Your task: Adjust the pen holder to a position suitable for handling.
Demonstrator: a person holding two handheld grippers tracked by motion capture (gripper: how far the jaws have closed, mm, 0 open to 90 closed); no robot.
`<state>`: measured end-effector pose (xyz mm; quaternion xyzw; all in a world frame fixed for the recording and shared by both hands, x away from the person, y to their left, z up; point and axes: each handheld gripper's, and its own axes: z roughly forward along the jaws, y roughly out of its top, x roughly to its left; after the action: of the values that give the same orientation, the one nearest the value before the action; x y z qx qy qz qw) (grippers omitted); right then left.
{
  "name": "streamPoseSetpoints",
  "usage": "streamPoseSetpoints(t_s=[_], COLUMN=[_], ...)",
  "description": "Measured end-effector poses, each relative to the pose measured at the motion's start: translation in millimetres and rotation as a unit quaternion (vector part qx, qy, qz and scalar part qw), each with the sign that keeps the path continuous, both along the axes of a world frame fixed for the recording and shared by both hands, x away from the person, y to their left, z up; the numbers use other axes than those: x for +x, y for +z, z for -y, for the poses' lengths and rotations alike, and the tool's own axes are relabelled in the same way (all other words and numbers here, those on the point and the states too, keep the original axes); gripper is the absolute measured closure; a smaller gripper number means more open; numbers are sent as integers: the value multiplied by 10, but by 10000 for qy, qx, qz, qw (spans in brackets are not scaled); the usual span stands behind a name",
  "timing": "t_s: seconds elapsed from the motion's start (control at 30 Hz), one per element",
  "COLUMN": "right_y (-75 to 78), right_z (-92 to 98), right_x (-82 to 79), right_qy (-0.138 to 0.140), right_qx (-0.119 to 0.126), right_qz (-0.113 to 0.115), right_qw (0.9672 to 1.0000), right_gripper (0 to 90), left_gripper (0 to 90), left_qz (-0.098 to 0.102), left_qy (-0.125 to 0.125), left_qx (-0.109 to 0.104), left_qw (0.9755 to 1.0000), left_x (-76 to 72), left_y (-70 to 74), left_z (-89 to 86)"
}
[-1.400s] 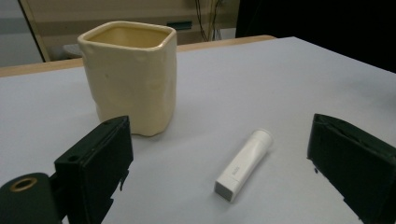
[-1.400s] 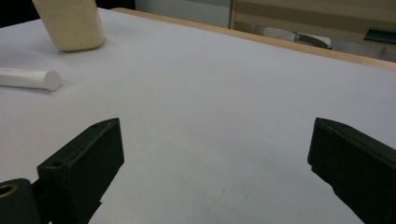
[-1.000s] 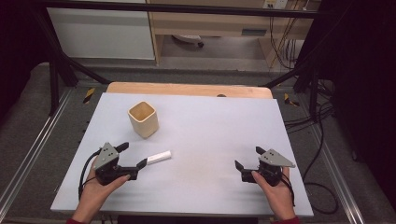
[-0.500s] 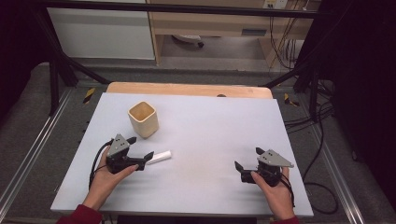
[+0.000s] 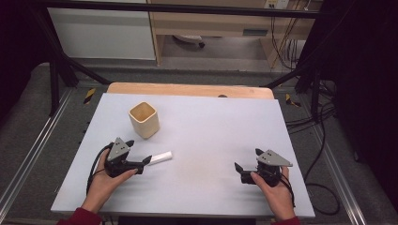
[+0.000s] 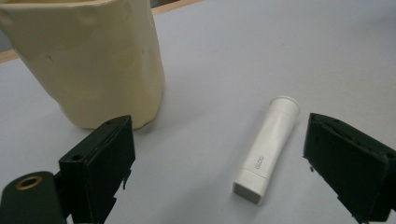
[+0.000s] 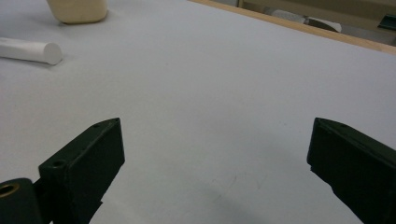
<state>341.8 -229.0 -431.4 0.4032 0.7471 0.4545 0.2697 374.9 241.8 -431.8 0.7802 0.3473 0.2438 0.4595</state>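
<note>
I see the white tube [image 6: 268, 144] lying flat on the table [image 5: 211, 126], in front of the cream cup [image 5: 143, 120] and a little toward my right of it, not touching it. My left gripper [image 6: 219, 168] has its fingers spread wide with the tube's flat end lying between them, touching neither; from the high view one fingertip sits just beside that end. The cup stands upright just beyond. My right gripper [image 5: 246, 168] rests well apart on the table's right side, fingers spread over bare surface.
</note>
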Motion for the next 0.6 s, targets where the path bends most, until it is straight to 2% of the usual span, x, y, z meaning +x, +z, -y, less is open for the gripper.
streamPoseSetpoints(t_s=[0.03, 0.17, 0.2, 0.27, 0.47, 0.6], right_y=[-1, 4, -1, -8, -5, -7], right_z=[-2, -1, -5, -15, -14, -21], right_x=[-1, 4, 6, 3, 6, 11], right_qy=[3, 2, 15, 45, 47, 40], right_qx=[-6, 29, 12, -28, -28, -27], right_qz=[-7, -9, -16, -39, -38, -57], right_qw=[10000, 10000, 10000, 10000, 10000, 10000], right_gripper=[45, 45, 45, 44, 45, 45], left_gripper=[92, 92, 90, 93, 114, 138], left_qz=[-37, -168, -291, -318, -574, -635], left_qy=[-6, -103, -162, -178, -332, -352], left_qx=[-41, 28, 58, 83, 334, 446], left_qw=[10000, 9998, 9994, 9993, 9972, 9964], left_x=[15, 22, 26, 30, 32, 22], left_y=[-6, -35, -55, -63, -130, -153], left_z=[-10, -6, 3, 9, 55, 59])
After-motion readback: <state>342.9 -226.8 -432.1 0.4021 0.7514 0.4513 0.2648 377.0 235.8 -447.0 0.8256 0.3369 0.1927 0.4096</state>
